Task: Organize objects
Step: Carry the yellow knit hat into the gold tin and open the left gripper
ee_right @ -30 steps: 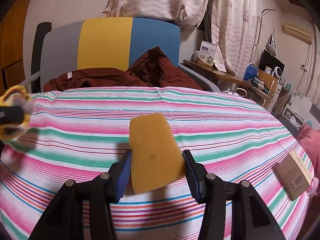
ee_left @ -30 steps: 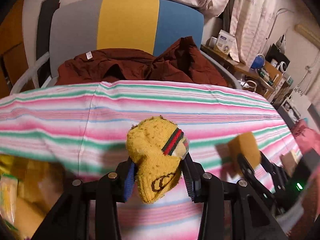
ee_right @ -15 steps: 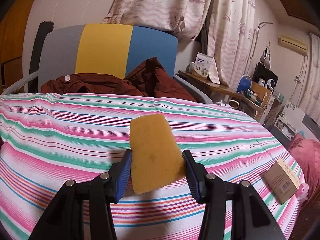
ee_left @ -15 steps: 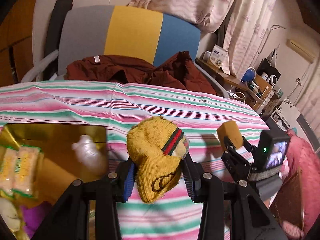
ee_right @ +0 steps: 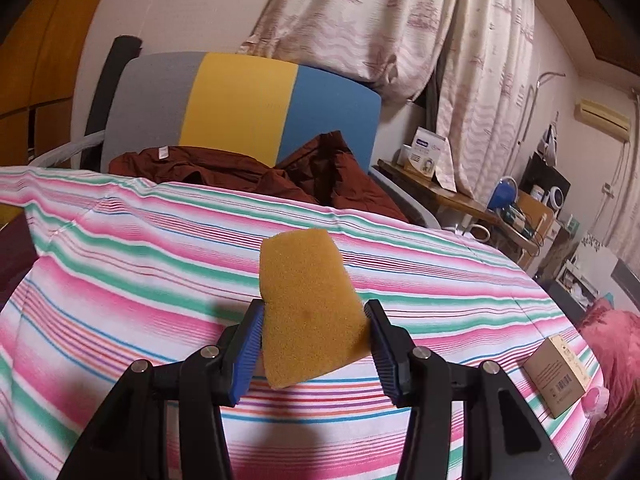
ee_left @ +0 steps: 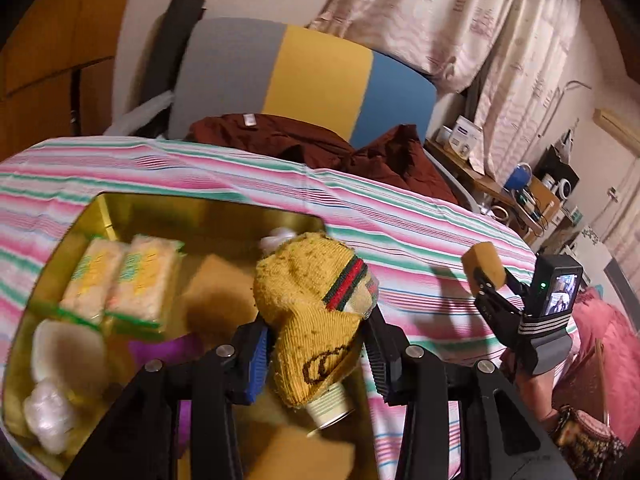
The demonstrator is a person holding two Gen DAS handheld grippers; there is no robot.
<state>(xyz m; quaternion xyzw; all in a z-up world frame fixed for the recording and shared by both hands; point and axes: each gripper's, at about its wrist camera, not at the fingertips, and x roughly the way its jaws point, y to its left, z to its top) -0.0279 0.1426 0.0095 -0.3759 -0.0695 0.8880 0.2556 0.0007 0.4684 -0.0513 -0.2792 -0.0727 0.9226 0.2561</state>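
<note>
Swung left since 1 s ago: left wrist view now looks down into the gold metal tin (ee_left: 208, 216), only a blurred sliver at frame edge before; right view barely changed.

Pink/green/white striped cloth-covered table (ee_right: 160, 264) fills both views. Behind it, grey/yellow/blue panelled chair back (ee_left: 316, 80) w/ crumpled dark-red garment (ee_left: 320, 144) on the seat.

Tin sits on the cloth at left, open, holding two yellow-green wrapped packets (ee_left: 124, 280) side by side, a tan flat sponge (ee_left: 216, 292), white wadded bits and something purple, blurred.

Left gripper (ee_left: 316, 356) hangs over the tin's right part, jaws closed partway on a mustard knit cap w/ red-green band (ee_left: 316, 308); cap sticks up and fwd between the blue pads. A pale paper cup (ee_left: 330, 406) shows just under the cap.

Right gripper (ee_right: 316, 344), well right of the tin above bare cloth, pinches an orange-yellow foam sponge (ee_right: 310, 304) upright between its pads. Brown cardboard box (ee_right: 556, 376) lies near the table's right edge.
</note>
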